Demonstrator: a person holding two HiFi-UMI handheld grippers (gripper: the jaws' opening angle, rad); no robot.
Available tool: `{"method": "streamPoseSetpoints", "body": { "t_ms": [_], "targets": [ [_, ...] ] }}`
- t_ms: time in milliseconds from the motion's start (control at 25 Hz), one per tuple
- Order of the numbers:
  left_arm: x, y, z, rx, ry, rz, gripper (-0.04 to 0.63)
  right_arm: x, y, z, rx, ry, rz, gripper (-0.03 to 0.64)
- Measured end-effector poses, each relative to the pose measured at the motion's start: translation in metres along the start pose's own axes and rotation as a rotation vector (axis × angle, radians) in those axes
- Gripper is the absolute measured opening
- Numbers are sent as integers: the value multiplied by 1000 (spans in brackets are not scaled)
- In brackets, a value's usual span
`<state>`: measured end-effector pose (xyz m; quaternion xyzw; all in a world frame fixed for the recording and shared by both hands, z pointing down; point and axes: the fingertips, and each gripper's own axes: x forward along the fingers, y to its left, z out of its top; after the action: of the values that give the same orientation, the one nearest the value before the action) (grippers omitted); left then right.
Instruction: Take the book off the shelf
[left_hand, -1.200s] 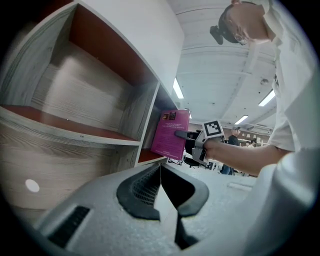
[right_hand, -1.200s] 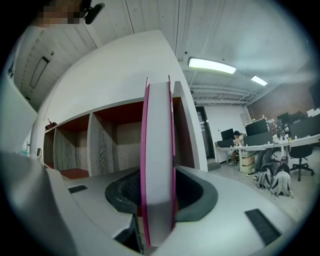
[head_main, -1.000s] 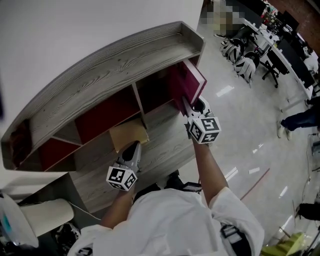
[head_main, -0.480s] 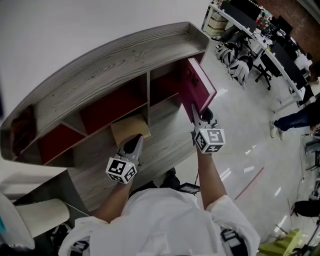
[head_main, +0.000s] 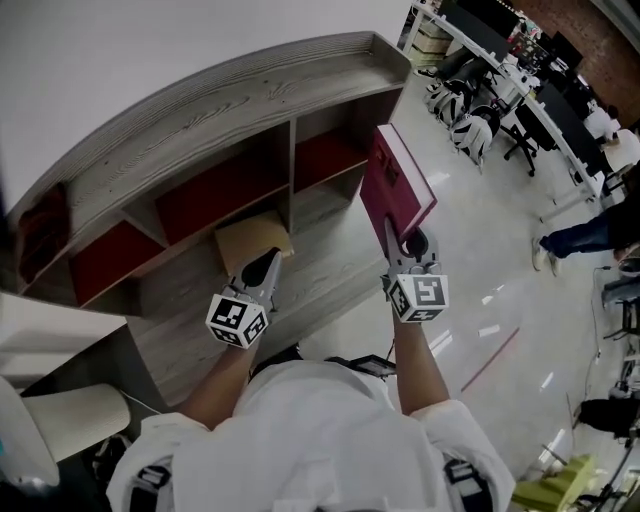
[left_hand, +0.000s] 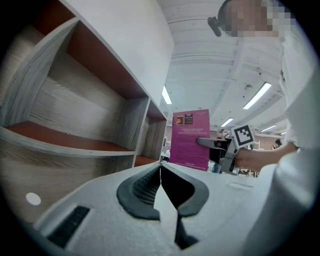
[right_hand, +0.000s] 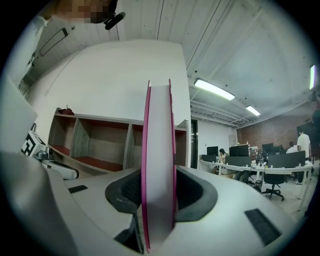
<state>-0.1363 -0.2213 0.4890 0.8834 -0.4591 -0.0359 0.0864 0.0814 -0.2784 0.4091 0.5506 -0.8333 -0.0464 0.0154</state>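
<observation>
The magenta book (head_main: 393, 187) stands upright in my right gripper (head_main: 404, 240), clear of the grey wooden shelf (head_main: 220, 120) and out over the floor. In the right gripper view the book (right_hand: 159, 150) shows edge-on, its white pages pressed between the two dark pads. My left gripper (head_main: 262, 272) hangs shut and empty in front of the lower shelf board, beside a tan box (head_main: 250, 240). From the left gripper view the book (left_hand: 190, 137) appears to the right of the shelf's compartments, with the shut jaws (left_hand: 161, 167) meeting in a thin line.
The shelf's red-backed compartments (head_main: 210, 195) hold nothing I can see. A dark red item (head_main: 40, 225) lies on the shelf's top at the left. Desks, chairs and people (head_main: 540, 110) fill the office at the right, past a glossy floor (head_main: 500, 290).
The right gripper has drawn the book out of the end compartment and away from the shelf, toward the open floor. The left gripper has stayed near the tan box.
</observation>
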Motion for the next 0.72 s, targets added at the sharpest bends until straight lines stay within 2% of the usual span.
{"method": "streamPoseSetpoints", "body": {
  "t_ms": [160,440,720],
  "targets": [
    [-1,-15,2,34,2,31,18,-32,-7,-4,10,-8,6,144],
    [-7,-63,3,78,10,82,18,-88,-11,-21,31,12,69,144],
    [-21,-114,-10,92,18,115,18,-143,-12,-32,56,4,124,144]
  ]
}}
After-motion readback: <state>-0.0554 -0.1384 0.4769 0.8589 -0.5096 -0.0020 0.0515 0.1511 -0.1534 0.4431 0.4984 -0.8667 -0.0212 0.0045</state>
